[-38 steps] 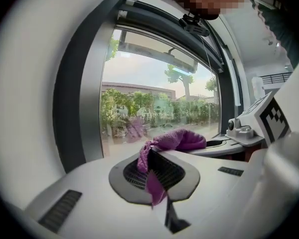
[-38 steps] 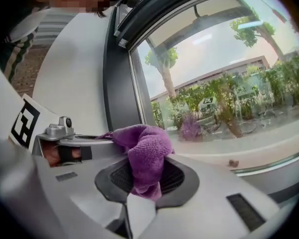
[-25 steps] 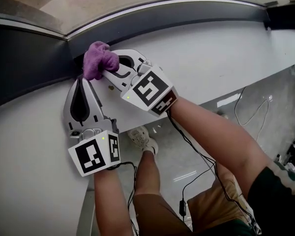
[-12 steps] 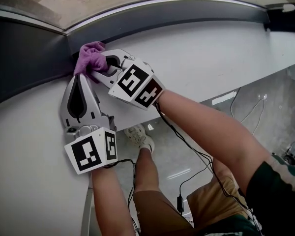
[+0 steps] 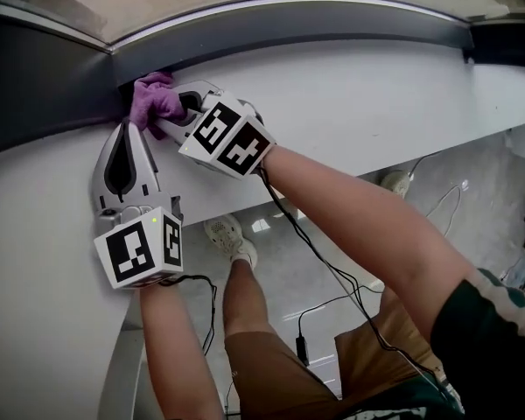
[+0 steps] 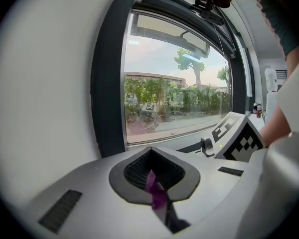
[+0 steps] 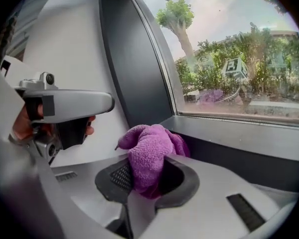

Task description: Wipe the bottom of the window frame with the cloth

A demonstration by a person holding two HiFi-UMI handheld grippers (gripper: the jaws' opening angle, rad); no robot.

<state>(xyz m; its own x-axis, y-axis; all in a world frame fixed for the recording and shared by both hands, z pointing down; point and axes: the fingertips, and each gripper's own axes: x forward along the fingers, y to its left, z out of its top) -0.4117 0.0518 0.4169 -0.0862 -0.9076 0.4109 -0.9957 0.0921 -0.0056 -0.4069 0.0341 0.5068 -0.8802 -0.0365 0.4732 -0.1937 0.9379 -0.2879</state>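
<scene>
Shows the right gripper [image 5: 169, 116] clamped on a bunched purple cloth [image 5: 152, 97], pushed into the left corner of the dark window frame [image 5: 297, 23] where bottom rail meets upright; confirms it in the right gripper view, with the wad bulging up between the jaws and seemingly touching the frame's lower edge; places the left gripper [image 5: 126, 128] just beside the cloth, low over the white sill [image 5: 385, 94], jaws together, nipping a thin purple sliver, probably a cloth corner; reads as the start of a wipe pass from the corner; to do it well, press the wad down on the rail; drag right along its length in one steady line; angle so fabric, not plastic, meets the frame; free the left pinch or move both grippers together, else risks tugging the cloth loose.
</scene>
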